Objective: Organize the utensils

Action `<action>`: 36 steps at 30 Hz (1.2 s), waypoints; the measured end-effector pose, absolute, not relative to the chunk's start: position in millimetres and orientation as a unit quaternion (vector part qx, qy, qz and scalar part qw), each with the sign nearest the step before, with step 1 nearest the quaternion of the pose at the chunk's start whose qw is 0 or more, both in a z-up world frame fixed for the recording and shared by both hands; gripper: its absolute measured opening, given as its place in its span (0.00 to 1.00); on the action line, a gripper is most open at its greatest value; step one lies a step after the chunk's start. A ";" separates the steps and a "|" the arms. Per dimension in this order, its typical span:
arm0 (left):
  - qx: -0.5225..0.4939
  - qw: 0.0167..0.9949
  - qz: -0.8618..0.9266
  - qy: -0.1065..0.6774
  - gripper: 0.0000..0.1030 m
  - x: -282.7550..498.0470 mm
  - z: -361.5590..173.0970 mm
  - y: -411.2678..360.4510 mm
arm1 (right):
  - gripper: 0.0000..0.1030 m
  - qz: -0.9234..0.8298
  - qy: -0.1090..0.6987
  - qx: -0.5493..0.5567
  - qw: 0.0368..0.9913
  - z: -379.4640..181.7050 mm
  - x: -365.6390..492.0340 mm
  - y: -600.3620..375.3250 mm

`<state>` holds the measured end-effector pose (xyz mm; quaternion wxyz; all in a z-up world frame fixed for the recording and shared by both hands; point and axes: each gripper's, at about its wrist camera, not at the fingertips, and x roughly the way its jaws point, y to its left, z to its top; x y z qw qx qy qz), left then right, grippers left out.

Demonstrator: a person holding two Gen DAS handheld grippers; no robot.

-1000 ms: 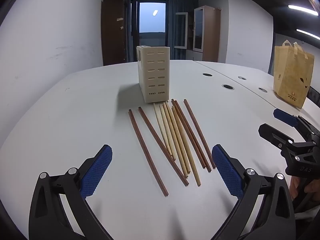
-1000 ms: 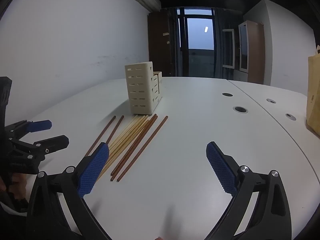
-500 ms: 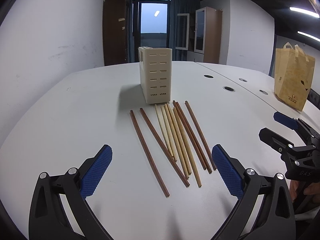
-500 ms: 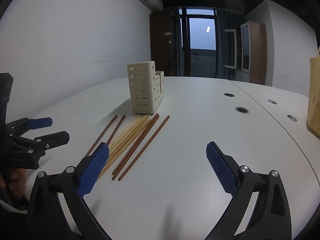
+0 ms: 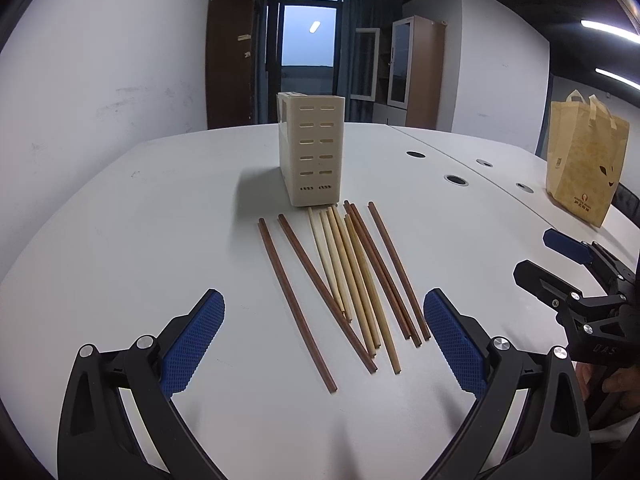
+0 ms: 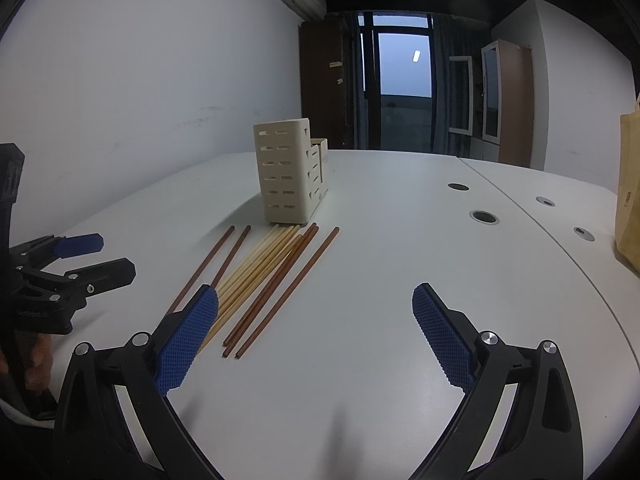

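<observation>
Several chopsticks (image 5: pixel 352 276), dark brown and pale wood, lie fanned on the white table (image 5: pixel 152 220) just in front of a cream slotted utensil holder (image 5: pixel 314 148). My left gripper (image 5: pixel 324 316) hovers open above their near ends, holding nothing. In the right wrist view the same chopsticks (image 6: pixel 264 276) lie left of centre below the holder (image 6: pixel 290 176). My right gripper (image 6: pixel 316 312) is open and empty, with its left pad over the near tips of the pale sticks. Each gripper shows at the edge of the other's view.
A tan paper bag (image 5: pixel 584 160) stands at the table's far right. Round cable grommets (image 5: pixel 456 180) run along the seam between the table halves. A hand (image 6: pixel 36 360) holds the left gripper's handle at the left edge. A window and cabinets stand behind.
Both views have drifted slightly nearer to the holder and chopsticks. Both grippers stay open and nothing on the table has moved.
</observation>
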<state>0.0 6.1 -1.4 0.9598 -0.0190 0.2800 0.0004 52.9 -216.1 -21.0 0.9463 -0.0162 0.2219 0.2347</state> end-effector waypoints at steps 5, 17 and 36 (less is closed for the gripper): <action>-0.025 0.961 0.005 0.276 0.94 -1.4 0.6 7.9 | 0.96 0.231 0.223 -0.016 0.947 -20.6 53.5 -217.5; -0.032 0.959 0.005 0.281 0.94 0.4 -1.4 11.0 | 0.96 0.227 0.227 -0.016 0.947 -20.8 56.1 -218.6; -0.034 0.957 0.016 0.286 0.94 2.8 -2.2 12.7 | 0.96 0.227 0.225 -0.017 0.947 -17.4 57.0 -218.5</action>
